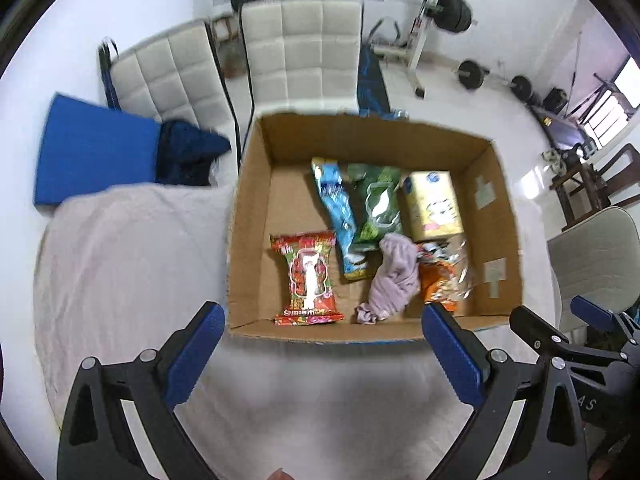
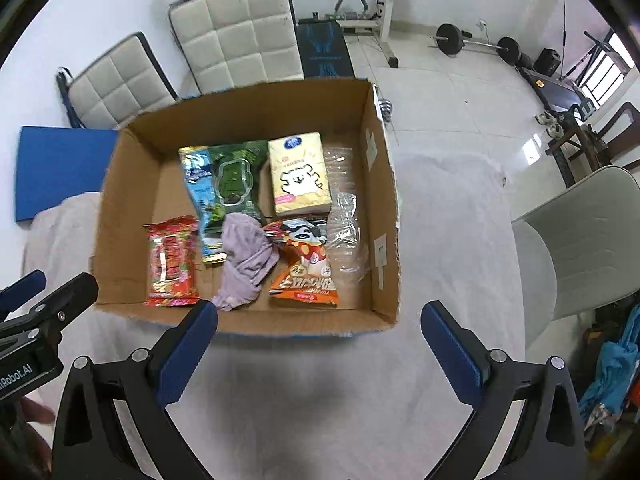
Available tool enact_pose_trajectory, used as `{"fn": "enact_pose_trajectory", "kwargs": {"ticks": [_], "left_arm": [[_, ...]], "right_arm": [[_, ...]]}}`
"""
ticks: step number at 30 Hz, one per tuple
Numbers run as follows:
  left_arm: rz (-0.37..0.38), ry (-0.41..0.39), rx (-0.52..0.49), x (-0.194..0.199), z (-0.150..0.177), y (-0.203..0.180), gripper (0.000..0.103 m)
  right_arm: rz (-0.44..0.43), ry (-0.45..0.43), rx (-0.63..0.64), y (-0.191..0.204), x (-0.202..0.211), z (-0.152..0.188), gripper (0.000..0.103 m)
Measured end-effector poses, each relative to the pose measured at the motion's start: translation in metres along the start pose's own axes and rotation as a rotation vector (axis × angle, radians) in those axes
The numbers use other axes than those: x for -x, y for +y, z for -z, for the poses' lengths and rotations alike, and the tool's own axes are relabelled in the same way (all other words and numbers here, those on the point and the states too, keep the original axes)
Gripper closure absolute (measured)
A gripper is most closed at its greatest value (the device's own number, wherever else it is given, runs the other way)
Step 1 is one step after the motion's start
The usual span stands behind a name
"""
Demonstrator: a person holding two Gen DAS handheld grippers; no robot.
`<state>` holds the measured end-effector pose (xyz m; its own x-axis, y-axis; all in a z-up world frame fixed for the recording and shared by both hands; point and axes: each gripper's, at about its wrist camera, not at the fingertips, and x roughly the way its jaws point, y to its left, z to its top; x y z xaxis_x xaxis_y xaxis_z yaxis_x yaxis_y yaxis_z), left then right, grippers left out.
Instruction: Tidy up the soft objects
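Note:
An open cardboard box (image 1: 256,208) (image 2: 384,184) stands on the cloth-covered table. Inside lie a red snack pack (image 1: 308,280) (image 2: 172,264), a blue pack (image 1: 338,208) (image 2: 200,192), a green pack (image 1: 376,204) (image 2: 234,180), a yellow tissue pack (image 1: 434,204) (image 2: 300,176), a crumpled lilac cloth (image 1: 392,276) (image 2: 248,256), an orange snack bag (image 1: 440,280) (image 2: 308,268) and clear plastic (image 2: 346,216). My left gripper (image 1: 322,340) is open and empty just before the box's near wall. My right gripper (image 2: 320,336) is open and empty there too.
A pale cloth (image 1: 120,264) (image 2: 440,240) covers the table. Two padded white chairs (image 1: 304,48) (image 2: 236,36) stand behind the box, and a blue pad (image 1: 96,152) lies at the left. A white chair (image 2: 580,240) stands at the right. Gym equipment fills the back.

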<state>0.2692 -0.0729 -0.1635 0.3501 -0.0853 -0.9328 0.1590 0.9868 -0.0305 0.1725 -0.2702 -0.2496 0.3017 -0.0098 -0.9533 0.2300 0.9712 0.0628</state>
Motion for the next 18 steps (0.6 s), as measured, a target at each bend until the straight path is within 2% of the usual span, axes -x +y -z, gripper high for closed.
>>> {"fn": "enact_pose_trajectory", "kwargs": {"ticks": [2, 9, 18], "left_arm": [[-0.02, -0.041, -0.007, 0.022, 0.009, -0.003, 0.002], [0.015, -0.113, 0.017, 0.107, 0.046, -0.007, 0.002], [0.038, -0.196, 0.002, 0.198, 0.077, -0.014, 0.002]], "right_arm": [[-0.019, -0.023, -0.019, -0.006, 0.02, 0.01, 0.0], [-0.067, -0.143, -0.053, -0.021, 0.113, 0.059, 0.0], [-0.066, -0.273, -0.029, -0.025, 0.225, 0.116, 0.0]]}}
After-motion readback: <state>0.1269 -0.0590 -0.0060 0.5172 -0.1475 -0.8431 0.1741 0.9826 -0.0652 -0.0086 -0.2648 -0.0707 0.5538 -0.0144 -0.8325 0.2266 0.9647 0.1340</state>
